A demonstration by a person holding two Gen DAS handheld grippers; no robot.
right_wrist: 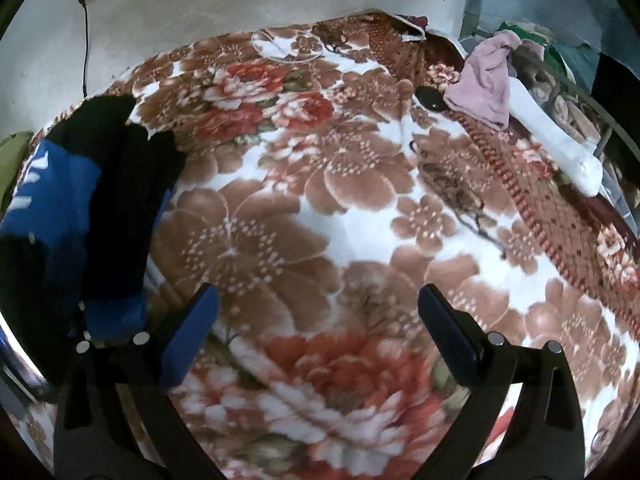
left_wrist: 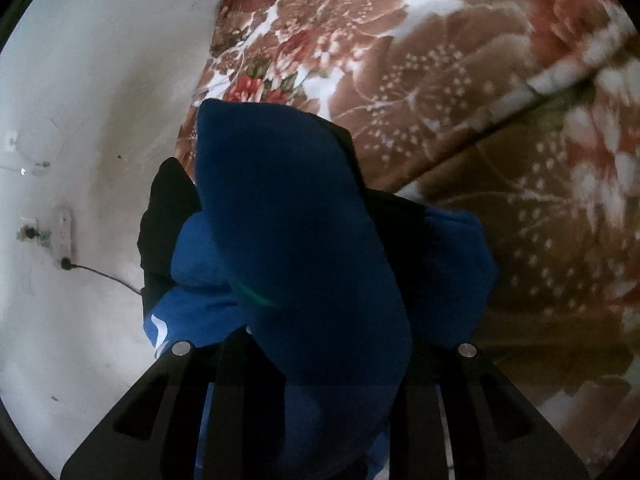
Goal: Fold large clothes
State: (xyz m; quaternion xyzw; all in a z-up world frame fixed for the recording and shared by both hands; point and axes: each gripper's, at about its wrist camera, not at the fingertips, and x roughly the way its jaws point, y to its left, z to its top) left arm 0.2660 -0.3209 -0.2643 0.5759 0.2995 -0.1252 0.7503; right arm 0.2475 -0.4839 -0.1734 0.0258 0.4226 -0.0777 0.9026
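A large blue and black garment (left_wrist: 296,220) hangs bunched in front of the left wrist camera, above the floral blanket (left_wrist: 440,80) on the bed. My left gripper (left_wrist: 320,344) is shut on it, and the cloth drapes over the jaws and hides the fingertips. In the right wrist view the same garment (right_wrist: 60,200) hangs at the left edge, with white lettering on its blue part. My right gripper (right_wrist: 320,308) stands open over the blanket (right_wrist: 320,184) with nothing between its fingers.
A white wall (left_wrist: 80,120) with a socket and cable (left_wrist: 64,240) runs along the bed's far side. At the back right lie a pink cloth (right_wrist: 486,80), a long white item (right_wrist: 560,140) and a small black object (right_wrist: 430,98), beside a metal bed rail (right_wrist: 600,120).
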